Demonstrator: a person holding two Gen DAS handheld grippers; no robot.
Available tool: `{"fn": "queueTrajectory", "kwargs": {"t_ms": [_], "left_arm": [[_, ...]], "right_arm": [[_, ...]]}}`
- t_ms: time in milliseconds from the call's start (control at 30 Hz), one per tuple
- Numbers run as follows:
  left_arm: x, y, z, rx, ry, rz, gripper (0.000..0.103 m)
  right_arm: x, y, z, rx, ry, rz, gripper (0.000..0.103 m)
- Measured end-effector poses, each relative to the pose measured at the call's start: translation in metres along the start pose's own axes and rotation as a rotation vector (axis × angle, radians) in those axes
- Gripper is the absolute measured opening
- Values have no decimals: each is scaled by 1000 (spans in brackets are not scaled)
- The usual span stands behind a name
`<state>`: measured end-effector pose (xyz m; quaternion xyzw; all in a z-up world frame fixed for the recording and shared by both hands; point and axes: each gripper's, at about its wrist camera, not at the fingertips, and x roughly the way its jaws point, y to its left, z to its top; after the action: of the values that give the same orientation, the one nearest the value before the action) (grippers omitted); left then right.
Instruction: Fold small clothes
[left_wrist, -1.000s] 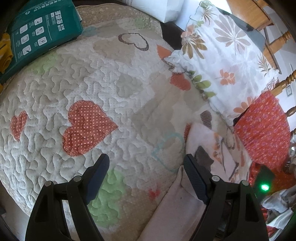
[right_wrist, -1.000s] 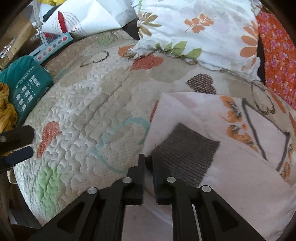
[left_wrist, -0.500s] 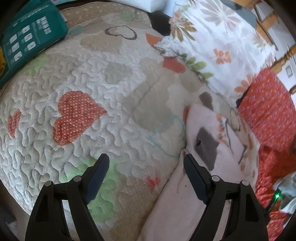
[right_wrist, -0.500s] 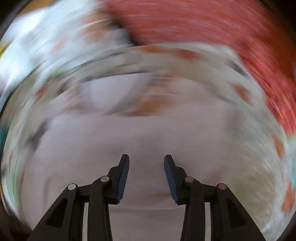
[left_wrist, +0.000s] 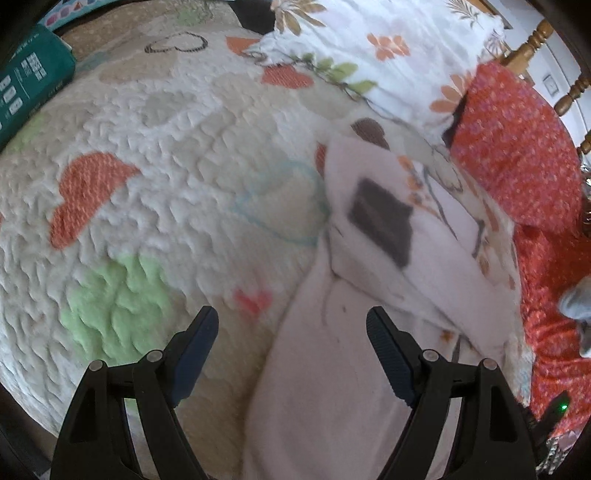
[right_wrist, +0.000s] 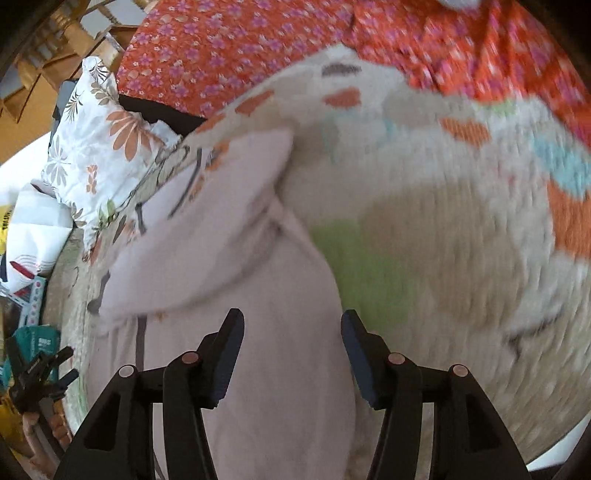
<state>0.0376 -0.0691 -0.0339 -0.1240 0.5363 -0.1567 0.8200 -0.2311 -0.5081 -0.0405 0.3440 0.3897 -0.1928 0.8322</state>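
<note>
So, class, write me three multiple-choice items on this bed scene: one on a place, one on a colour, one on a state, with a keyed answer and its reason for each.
1. Where does the pale pink garment lie?
A. on the heart-patterned quilt
B. on a wooden chair
C. inside the teal package

2. What colour is the square patch on the garment?
A. yellow
B. dark grey
C. bright blue

3. How does the right tool stand?
A. shut on the garment
B. shut on a pillow
C. open, gripping nothing

Answers:
1 A, the garment is spread across the quilt.
2 B, the patch shows dark grey against pale pink.
3 C, its jaws have just been opening and stand apart above the cloth, pressing on nothing.
</note>
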Motion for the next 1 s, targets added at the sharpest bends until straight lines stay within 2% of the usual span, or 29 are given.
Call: {"fn": "queueTrajectory", "kwargs": {"t_ms": [67,133,333,533,567,633,667,733,800,900,1000], "left_arm": [[1,0,-8,1,-1,-9,81],[3,3,-17,-4,-5,-7,81],[-3,7,-46,14,-27,-57,81],[-22,-3,-90,-7,6,-208,81],[-26,-1,-97,-23,21,-253,81],[-27,3,-106,-70,59,-329,81],[-28,8,-112,-94,71,-357,81],[-30,18,-123,-143,92,-406,81],[-32,26,-132,-187,112,-442,80],[-36,31,-141,-200,122,-424,78],[-46,33,-138,-190,68,-353,79]], "right_arm": [[4,-11,-13,20,7,15,59],[0,-19,-19,31,-26,53,59],[-4,-29,-25,53,-15,141,62],[-10,-32,-37,84,60,289,64],[-9,-35,-39,112,85,346,64],[3,-41,-51,215,200,520,64],[8,-44,-61,258,238,574,63],[3,-42,-73,250,228,585,62],[-1,-32,-82,210,257,586,62],[1,-25,-102,193,300,610,62],[3,-13,-120,148,329,604,63]]}}
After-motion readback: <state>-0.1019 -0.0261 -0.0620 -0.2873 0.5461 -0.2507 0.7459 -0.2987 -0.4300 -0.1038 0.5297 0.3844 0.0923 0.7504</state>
